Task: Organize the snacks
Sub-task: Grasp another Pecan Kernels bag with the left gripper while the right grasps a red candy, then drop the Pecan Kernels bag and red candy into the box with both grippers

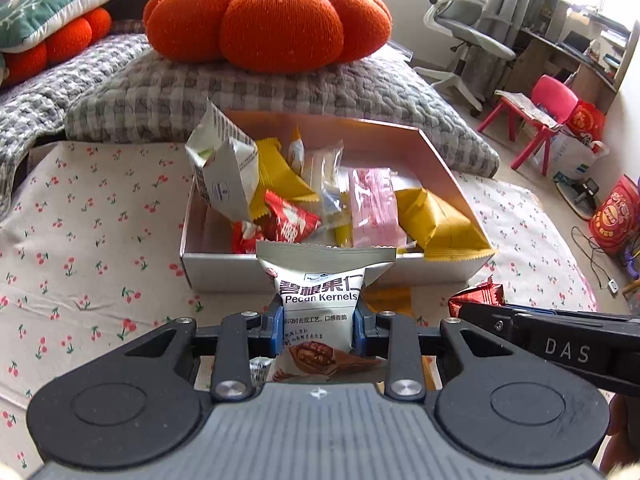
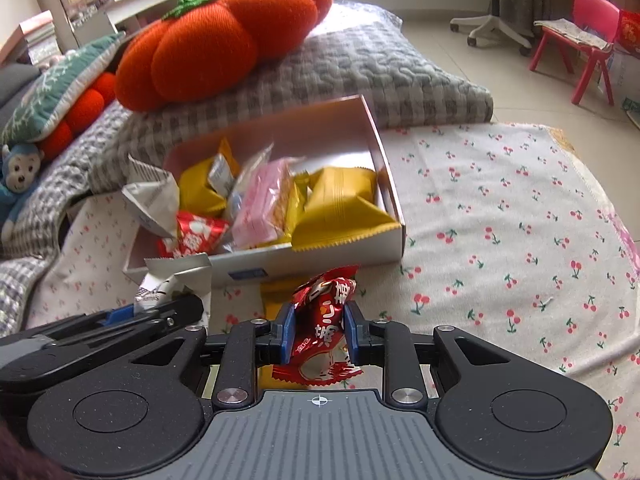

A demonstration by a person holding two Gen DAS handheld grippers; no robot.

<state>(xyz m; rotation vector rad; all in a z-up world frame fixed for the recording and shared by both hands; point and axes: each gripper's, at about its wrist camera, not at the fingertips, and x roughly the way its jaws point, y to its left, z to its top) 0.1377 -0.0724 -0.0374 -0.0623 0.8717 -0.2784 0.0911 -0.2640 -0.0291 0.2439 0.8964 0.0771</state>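
Observation:
My left gripper (image 1: pixel 318 322) is shut on a white pecan kernels packet (image 1: pixel 320 304), held upright just in front of the white box (image 1: pixel 224 270). In the right wrist view my right gripper (image 2: pixel 319 328) is shut on a red snack packet (image 2: pixel 322 320), also lifted near the box (image 2: pixel 320 258). The box holds several snacks: yellow packets (image 1: pixel 436 220), a pink packet (image 1: pixel 372 204), red packets (image 1: pixel 288 220) and a white packet (image 1: pixel 224 172) leaning on its left wall. A yellow packet (image 2: pixel 276 292) lies on the cloth under my right gripper. The red packet (image 1: pixel 478 298) shows at the right of the left wrist view, and the pecan packet (image 2: pixel 176 284) at the left of the right wrist view.
The box sits on a cherry-print cloth (image 2: pixel 500 220). Behind it lie a grey checked pillow (image 1: pixel 280 88) and an orange pumpkin cushion (image 1: pixel 268 12). A swivel chair (image 1: pixel 464 28), a pink stool (image 1: pixel 540 116) and red bags (image 1: pixel 612 216) stand on the floor to the right.

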